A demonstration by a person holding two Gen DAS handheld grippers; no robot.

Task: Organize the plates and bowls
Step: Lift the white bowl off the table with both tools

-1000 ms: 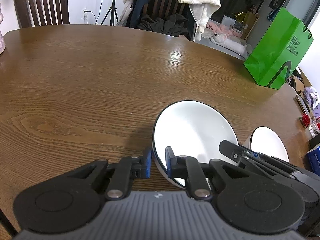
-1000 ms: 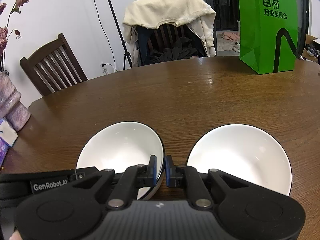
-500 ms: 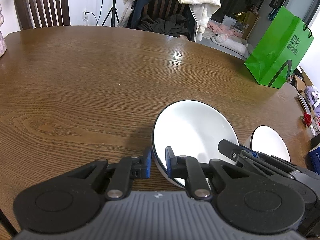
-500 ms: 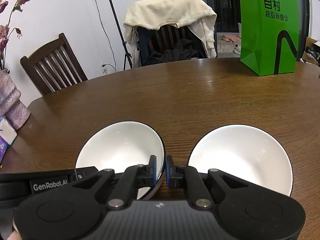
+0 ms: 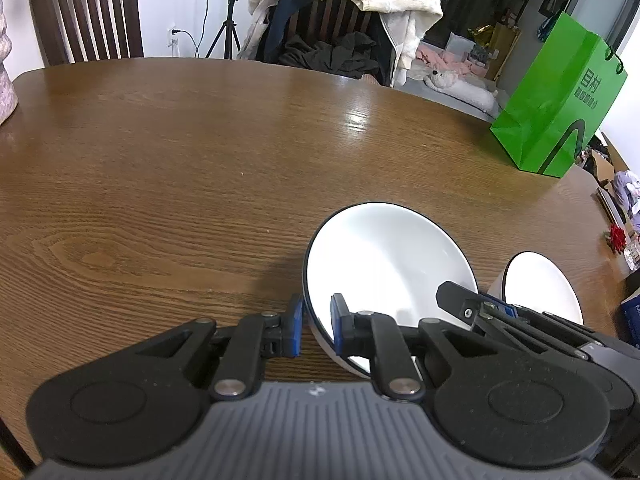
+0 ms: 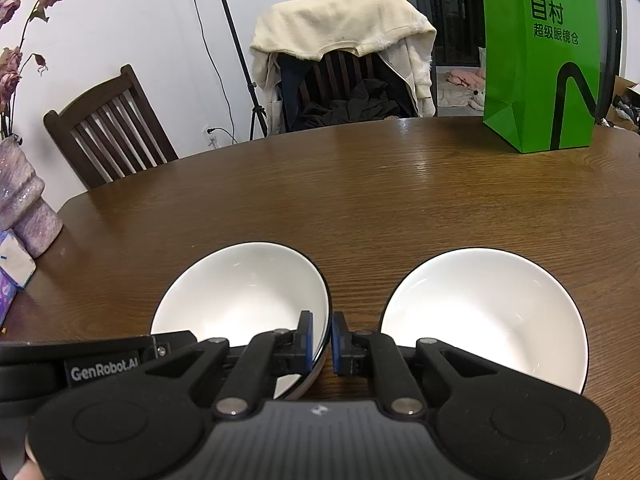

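Right wrist view: your right gripper [image 6: 320, 340] and left gripper [image 5: 316, 326] both clamp the left bowl [image 6: 240, 292] rim near the table [image 6: 360, 192] front edge; next, nest it into the right bowl [image 6: 484, 312].

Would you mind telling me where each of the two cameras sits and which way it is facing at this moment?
Left wrist: rides on the left gripper, looking along its fingers over the table; its pads clamp the held bowl's left rim, and the right gripper's fingers show at lower right.
Right wrist: rides on the right gripper, clamping that bowl's right rim; the left gripper's body shows at lower left.
Shared: both bowls, including the free bowl, and the green bag.
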